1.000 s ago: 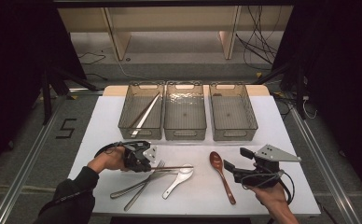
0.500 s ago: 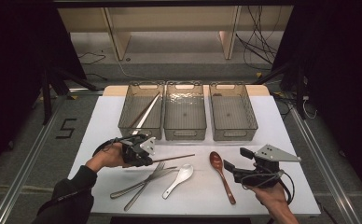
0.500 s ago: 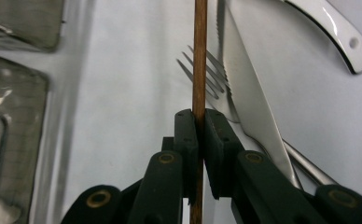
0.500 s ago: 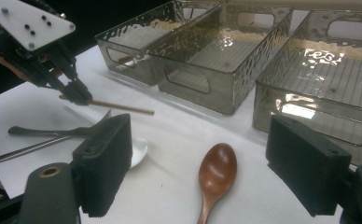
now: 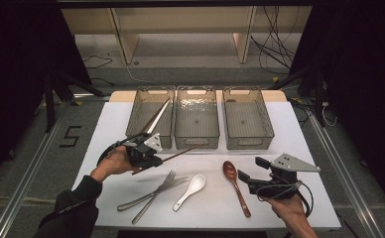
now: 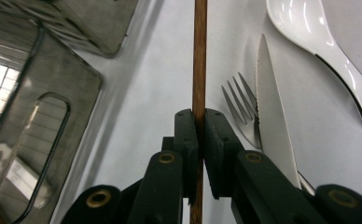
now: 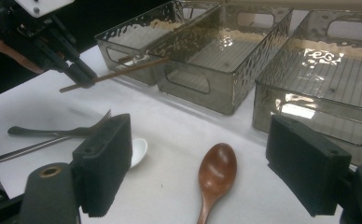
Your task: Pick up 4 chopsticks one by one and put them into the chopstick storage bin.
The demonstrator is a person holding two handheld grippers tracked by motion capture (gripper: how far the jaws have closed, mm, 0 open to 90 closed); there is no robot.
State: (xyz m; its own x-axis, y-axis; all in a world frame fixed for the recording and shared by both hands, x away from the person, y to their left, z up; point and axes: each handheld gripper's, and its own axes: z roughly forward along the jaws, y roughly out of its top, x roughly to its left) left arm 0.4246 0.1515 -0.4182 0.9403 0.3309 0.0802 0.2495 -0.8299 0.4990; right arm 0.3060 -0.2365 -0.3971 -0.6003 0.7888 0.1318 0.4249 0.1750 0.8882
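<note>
My left gripper (image 5: pixel 153 161) is shut on a brown wooden chopstick (image 5: pixel 178 154) and holds it in the air just in front of the left bin (image 5: pixel 136 130). The stick runs straight up between the jaws in the left gripper view (image 6: pixel 198 70). A second chopstick (image 5: pixel 157 117) leans inside that left bin. My right gripper (image 5: pixel 250 169) hovers open at the front right, beside a brown wooden spoon (image 5: pixel 235 187). That spoon (image 7: pixel 215 175) lies on the table between its wide-apart jaws, untouched.
Three clear bins stand in a row; the middle bin (image 5: pixel 196 136) and right bin (image 5: pixel 250 136) hold nothing. A fork (image 5: pixel 164 182), a knife (image 5: pixel 146 197) and a white ceramic spoon (image 5: pixel 190 191) lie on the white table (image 5: pixel 304 148) near the front.
The left gripper has lifted the chopstick off the table and carried it away from the person, toward the left bin. The right gripper has stayed in place.
</note>
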